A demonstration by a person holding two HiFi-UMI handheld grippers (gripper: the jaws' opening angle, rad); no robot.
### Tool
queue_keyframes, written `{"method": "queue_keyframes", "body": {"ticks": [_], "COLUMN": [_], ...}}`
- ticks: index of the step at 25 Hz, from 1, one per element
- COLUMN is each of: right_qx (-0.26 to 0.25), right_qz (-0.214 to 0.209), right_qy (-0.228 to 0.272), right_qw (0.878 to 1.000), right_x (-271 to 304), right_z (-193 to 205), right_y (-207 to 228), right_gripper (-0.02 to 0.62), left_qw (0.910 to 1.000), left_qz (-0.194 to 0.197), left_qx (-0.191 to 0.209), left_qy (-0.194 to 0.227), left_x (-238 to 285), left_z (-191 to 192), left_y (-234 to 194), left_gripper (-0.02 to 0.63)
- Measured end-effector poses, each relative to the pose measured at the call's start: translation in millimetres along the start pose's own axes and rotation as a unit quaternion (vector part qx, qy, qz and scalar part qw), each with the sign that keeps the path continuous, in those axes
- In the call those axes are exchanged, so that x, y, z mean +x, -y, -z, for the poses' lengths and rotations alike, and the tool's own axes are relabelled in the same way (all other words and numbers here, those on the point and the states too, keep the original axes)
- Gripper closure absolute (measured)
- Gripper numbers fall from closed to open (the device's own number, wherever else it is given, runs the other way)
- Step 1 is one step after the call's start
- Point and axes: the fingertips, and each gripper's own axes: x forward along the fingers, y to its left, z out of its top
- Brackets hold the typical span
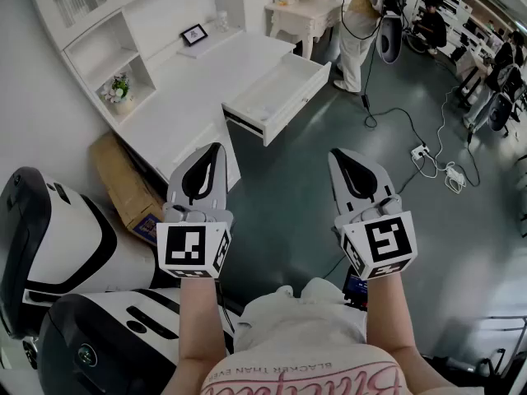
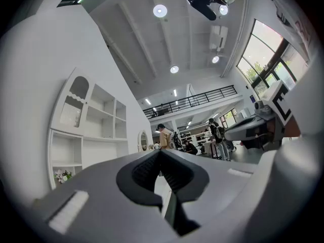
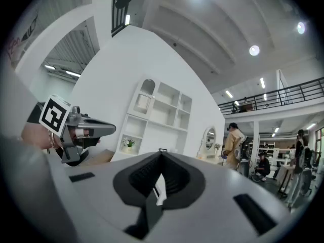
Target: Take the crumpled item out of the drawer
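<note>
In the head view a white desk (image 1: pixel 177 97) stands at the upper left with its drawer (image 1: pixel 276 97) pulled open over the grey floor. The drawer's inside looks plain white, and I cannot make out any crumpled item in it. My left gripper (image 1: pixel 218 147) and right gripper (image 1: pixel 333 154) are held side by side well short of the drawer, pointing toward it. Both are shut with nothing between the jaws. The left gripper view shows its closed tips (image 2: pixel 160 151) against white shelving. The right gripper view shows its closed tips (image 3: pixel 162 152), with the left gripper (image 3: pixel 76 130) off to the side.
A cardboard box (image 1: pixel 123 179) lies beside the desk. White and black robot bodies (image 1: pixel 58 245) stand at my left. Cables and a power strip (image 1: pixel 422 151) run across the floor at the right. A person (image 1: pixel 358 23) stands beyond the drawer near a white vanity table (image 1: pixel 303 11).
</note>
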Motion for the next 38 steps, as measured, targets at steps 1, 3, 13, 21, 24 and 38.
{"method": "queue_keyframes", "body": {"ticks": [1, 3, 13, 21, 24, 38], "right_qx": [-0.001, -0.004, -0.018, -0.014, -0.019, -0.009], "right_qz": [-0.001, -0.003, -0.017, -0.035, -0.045, -0.073], "right_qy": [-0.001, -0.003, -0.009, -0.01, -0.013, -0.007], "right_qw": [1.0, 1.0, 1.0, 0.999, 0.999, 0.997], "right_x": [1, 3, 22, 51, 64, 167], "right_z": [-1, -2, -1, 7, 14, 42], "right_y": [-1, -3, -9, -6, -4, 60], "right_gripper": [0.591, 0.591, 0.591, 0.589, 0.589, 0.589], "left_qw": [1.0, 1.0, 0.9997, 0.9994, 0.9992, 0.9971], "left_qz": [-0.002, -0.006, -0.021, -0.027, -0.029, -0.052], "left_qx": [0.0, 0.0, -0.011, -0.011, -0.012, -0.008], "left_qy": [-0.002, -0.004, -0.004, -0.02, -0.027, -0.055], "left_x": [-1, -2, -2, 14, 26, 128], "left_z": [0, -1, 6, 20, 27, 65], "left_y": [-2, -5, -23, -33, -34, -60], "left_gripper": [0.595, 0.595, 0.595, 0.595, 0.595, 0.595]}}
